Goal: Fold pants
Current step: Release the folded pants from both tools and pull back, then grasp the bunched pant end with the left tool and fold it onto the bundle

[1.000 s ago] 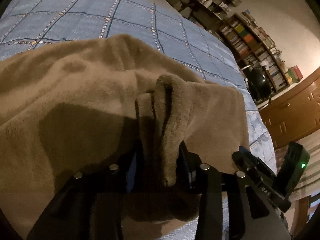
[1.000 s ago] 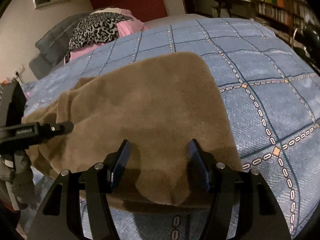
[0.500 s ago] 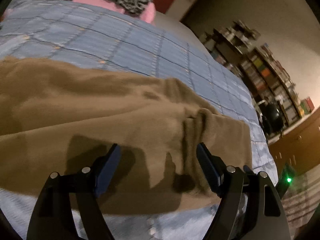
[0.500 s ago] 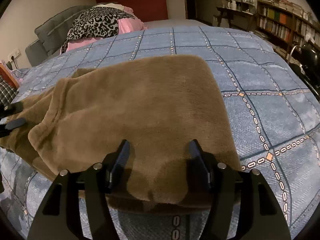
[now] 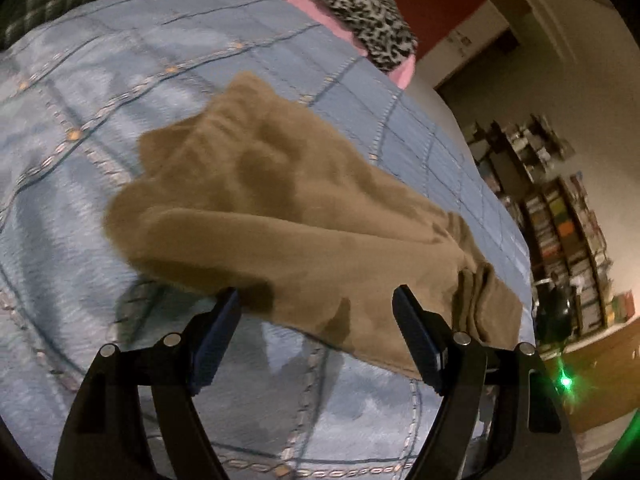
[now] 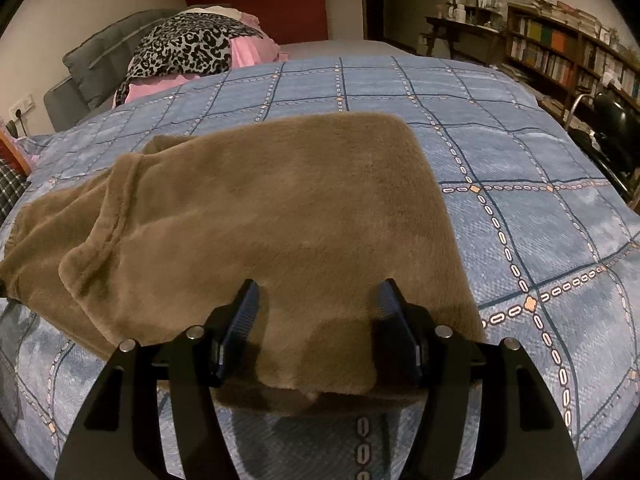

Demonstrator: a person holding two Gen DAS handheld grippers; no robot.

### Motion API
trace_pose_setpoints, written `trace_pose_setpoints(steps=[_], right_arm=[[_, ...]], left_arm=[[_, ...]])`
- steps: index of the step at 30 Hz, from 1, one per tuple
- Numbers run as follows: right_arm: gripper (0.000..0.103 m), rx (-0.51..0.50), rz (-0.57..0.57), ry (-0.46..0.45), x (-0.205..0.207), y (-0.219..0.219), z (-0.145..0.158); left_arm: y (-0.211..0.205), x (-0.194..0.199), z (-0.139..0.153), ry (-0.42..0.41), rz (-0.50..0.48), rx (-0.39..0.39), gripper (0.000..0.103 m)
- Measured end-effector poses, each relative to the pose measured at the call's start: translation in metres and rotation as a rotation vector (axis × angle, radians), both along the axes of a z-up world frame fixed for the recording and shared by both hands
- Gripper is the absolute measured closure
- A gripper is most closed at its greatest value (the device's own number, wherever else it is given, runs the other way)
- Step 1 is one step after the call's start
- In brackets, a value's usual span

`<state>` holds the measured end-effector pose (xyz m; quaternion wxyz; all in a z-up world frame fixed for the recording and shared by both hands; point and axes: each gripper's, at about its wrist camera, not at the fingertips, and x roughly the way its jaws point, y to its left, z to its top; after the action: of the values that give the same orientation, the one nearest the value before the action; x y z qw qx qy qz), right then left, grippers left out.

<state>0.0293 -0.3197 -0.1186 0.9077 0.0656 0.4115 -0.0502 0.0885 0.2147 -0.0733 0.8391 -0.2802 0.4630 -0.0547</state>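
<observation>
Nearest the right wrist camera, the right gripper stands with jaws apart over the near edge of the folded brown fleece pants, gripping nothing. Over the same pants, the left gripper hangs wide open and empty. They lie on the blue checked quilted bedspread. Farther back rests a leopard-print cloth.
</observation>
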Motion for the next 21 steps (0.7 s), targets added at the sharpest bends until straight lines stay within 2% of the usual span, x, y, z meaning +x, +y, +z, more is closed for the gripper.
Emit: trace_pose_setpoints(steps=[6,9,13,17,21], right_arm=[[0.039,-0.002,-0.011,-0.001,-0.009,0.004,0.004],[0.038,0.004,-0.019,-0.001,-0.013,0.006,0.006],[0.038,0.009,-0.027,-0.005,-0.021,0.01,0.01],[0.038,0.007,-0.025,-0.007,-0.03,0.015,0.012],[0.038,0.059,-0.033,-0.006,-0.038,0.017,0.016]], left_arm=[[0.028,-0.004,-0.018,0.023,0.061,-0.026,0.024],[0.036,0.003,-0.028,0.005,0.085,-0.049,0.018],[0.051,0.02,-0.044,-0.015,0.154,-0.126,0.017],[0.056,0.037,-0.047,-0.052,0.183,-0.149,0.012],[0.053,0.051,-0.048,-0.071,0.207,-0.15,0.01]])
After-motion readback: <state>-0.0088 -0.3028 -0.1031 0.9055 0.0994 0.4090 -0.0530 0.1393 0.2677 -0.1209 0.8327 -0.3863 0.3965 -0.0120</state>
